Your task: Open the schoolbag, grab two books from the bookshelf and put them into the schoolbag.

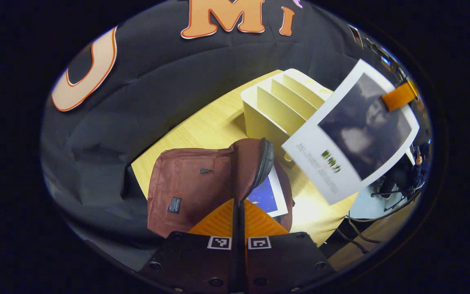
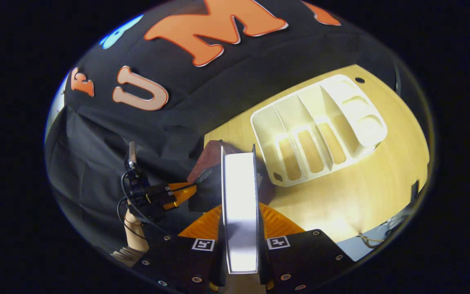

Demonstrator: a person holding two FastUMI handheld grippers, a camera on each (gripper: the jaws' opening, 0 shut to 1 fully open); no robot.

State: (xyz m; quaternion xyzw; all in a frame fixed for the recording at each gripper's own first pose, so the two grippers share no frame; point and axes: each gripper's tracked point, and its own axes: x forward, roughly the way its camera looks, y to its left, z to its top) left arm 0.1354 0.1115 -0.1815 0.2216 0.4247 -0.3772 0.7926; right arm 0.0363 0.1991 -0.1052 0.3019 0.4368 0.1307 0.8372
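The left gripper (image 1: 238, 212) has its orange fingers pressed together on the edge of the maroon schoolbag's (image 1: 186, 183) opened flap, lifting it; a blue-covered book (image 1: 268, 198) lies inside. The left gripper view also catches the second book (image 1: 353, 132), white-bordered with a dark picture, hanging in the air. The right gripper (image 2: 240, 222) clamps that book's edge above the table (image 2: 353, 196), beside the cream bookshelf (image 2: 320, 126).

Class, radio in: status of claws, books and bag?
Left claw shut on bag flap. Right claw shut on second book. First book inside. Path clear.
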